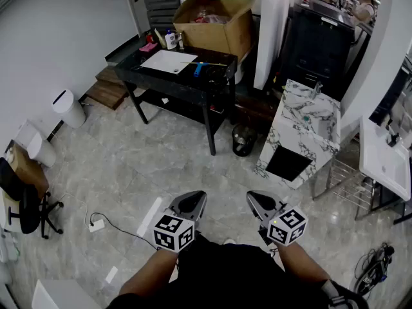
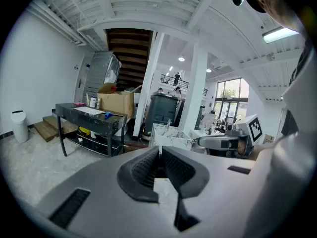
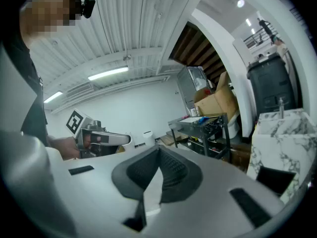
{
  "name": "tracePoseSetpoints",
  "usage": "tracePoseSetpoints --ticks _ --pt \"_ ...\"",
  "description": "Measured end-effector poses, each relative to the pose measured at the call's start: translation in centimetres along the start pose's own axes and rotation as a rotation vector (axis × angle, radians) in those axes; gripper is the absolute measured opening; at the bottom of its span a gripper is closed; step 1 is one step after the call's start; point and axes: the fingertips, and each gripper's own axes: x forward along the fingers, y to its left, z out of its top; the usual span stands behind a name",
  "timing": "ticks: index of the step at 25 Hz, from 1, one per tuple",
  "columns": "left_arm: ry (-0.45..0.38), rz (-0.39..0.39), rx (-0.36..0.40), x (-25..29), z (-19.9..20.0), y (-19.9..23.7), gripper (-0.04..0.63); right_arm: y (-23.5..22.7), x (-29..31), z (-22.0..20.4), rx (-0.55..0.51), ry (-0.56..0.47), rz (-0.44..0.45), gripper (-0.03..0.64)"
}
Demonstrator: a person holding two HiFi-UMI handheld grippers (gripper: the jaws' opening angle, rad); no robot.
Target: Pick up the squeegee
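Left gripper (image 1: pixel 195 199) sits at the bottom centre of the head view, held close to the person's body, and the right gripper (image 1: pixel 255 199) is just beside it on the right; each carries its marker cube and points out over the grey marbled floor (image 1: pixel 161 166). In the left gripper view the left gripper (image 2: pixel 160 155) has its ribbed pads pressed together with nothing between them, and the right gripper (image 2: pixel 223 142) shows at mid right. In the right gripper view the right gripper (image 3: pixel 157 155) is likewise fully closed and empty, with the left gripper (image 3: pixel 106 139) at mid left in a hand. The squeegee (image 1: pixel 200 68), a small blue tool too far off to make out in detail, lies on the black table (image 1: pixel 212 84) in the upper middle of the head view, well apart from both grippers; it shows as a blue spot on the tabletop in the left gripper view (image 2: pixel 107 115) and the right gripper view (image 3: pixel 203 119). Just left of it on the table lies a white sheet (image 1: pixel 168 61), and a cardboard box (image 1: pixel 219 28) stands behind. Right of the table stands a marble-patterned cabinet (image 1: pixel 302 124), with a small black bin (image 1: pixel 243 139) on the floor between them. A white cylinder bin (image 1: pixel 67 108) stands by the wall at left.
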Motion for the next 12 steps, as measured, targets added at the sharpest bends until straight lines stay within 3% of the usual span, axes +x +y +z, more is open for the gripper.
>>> tracePoseSetpoints --ticks 5,12 --pt "-0.011 0.033 -0.005 -0.06 -0.03 0.73 0.031 0.82 0.06 0.29 -0.013 0.017 0.038 0.008" --pt "-0.027 0.013 0.003 0.35 0.83 0.02 0.031 0.54 0.45 0.54 -0.016 0.015 0.051 0.008"
